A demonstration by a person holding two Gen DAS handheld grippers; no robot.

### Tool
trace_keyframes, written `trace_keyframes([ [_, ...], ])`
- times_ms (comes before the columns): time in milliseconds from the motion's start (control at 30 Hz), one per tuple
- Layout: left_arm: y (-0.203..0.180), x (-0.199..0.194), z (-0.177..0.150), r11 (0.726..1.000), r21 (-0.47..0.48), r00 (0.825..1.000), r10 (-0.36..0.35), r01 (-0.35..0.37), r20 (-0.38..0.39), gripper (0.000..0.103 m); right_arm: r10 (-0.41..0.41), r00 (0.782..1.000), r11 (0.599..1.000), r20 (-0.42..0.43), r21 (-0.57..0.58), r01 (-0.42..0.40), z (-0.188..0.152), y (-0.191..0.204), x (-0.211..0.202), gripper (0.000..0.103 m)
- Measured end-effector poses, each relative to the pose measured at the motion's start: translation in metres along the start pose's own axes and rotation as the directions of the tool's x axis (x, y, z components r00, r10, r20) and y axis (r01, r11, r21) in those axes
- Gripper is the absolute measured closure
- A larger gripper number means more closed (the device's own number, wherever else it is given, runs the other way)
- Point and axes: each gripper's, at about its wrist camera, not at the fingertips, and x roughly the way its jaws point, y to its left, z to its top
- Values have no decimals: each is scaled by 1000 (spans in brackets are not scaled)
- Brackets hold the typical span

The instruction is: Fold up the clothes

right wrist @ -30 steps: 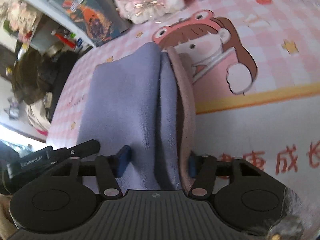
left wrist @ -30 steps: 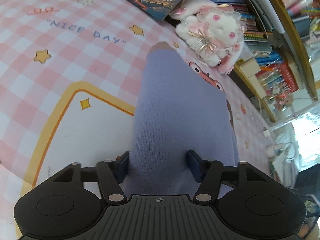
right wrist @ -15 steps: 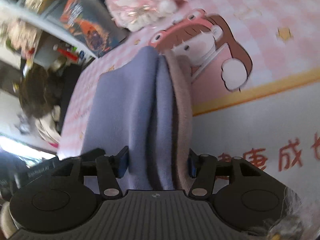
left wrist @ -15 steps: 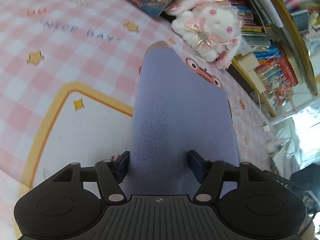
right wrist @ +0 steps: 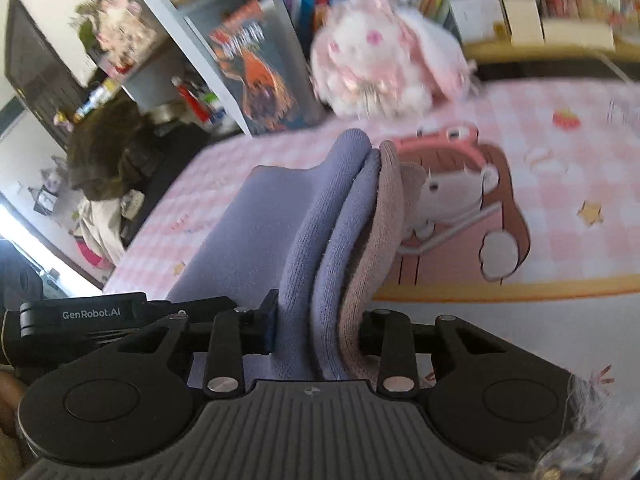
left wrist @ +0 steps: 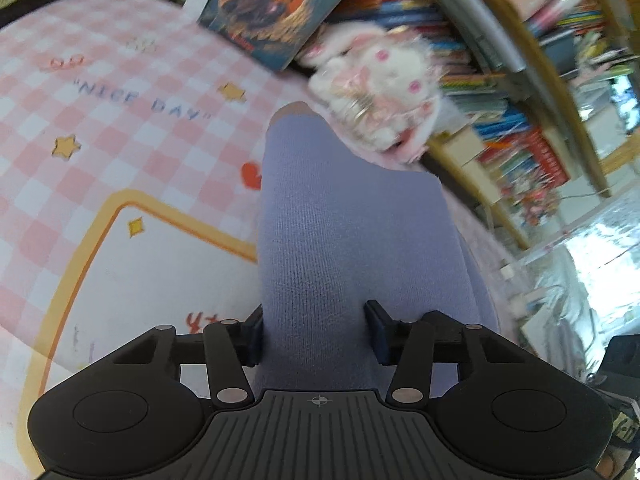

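- My left tongs (left wrist: pixel 314 330) pinch a lavender garment (left wrist: pixel 352 240); my right tongs (right wrist: pixel 316 326) clamp its stacked layers, held over the pink checked desk (left wrist: pixel 120 136).
- I should keep edges level and aligned.
- Only the right view shows the mauve lining and three folds; the plush rabbit (right wrist: pixel 380 68) sits beyond.

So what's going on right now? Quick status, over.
Left gripper and right gripper both clamped on the lavender garment, folded layers bunched. Plush bunny sits beyond it, apart.
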Motion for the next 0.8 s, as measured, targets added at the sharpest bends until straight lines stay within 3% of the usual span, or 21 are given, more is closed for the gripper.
trace_keyframes([
  [300,-25,-17,-1,996,79,998,-35,30,60,55,-19,997,1000,75,-8,20,1,2,-26,72],
  [800,-2,-18,8,996,69,998,-66,65,11,55,-68,996,997,53,35,67,-7,13,-17,72],
])
